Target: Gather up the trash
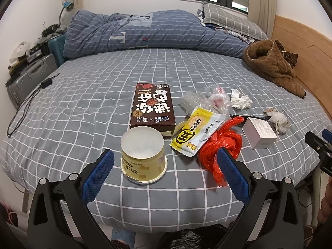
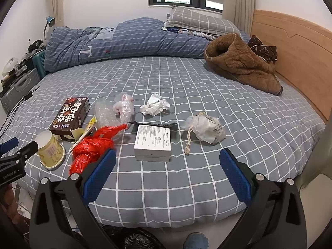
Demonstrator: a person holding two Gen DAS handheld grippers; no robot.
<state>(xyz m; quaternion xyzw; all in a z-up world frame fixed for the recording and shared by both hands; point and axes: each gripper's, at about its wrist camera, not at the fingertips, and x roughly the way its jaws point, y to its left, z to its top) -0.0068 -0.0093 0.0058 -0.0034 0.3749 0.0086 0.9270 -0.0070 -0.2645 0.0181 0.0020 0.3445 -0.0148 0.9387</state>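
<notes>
left gripper (image 1: 165,161): jaws spread wide, holding nothing, hovering at the lower centre of the left wrist view. an upturned yellow cup (image 1: 143,154) stands on the bed (image 1: 83,108) between the two fingers, touching neither. right gripper (image 2: 167,164): jaws spread wide, holding nothing, low in the right wrist view with the white box (image 2: 152,143) just beyond them. trash lies across the middle of the bed: brown carton (image 1: 152,106), yellow wrapper (image 1: 197,131), red plastic bag (image 1: 220,149), crumpled tissue (image 2: 154,104), clear plastic wrap (image 2: 124,106), white drawstring pouch (image 2: 207,129). a brown jacket (image 2: 240,66) lies at upper right.
</notes>
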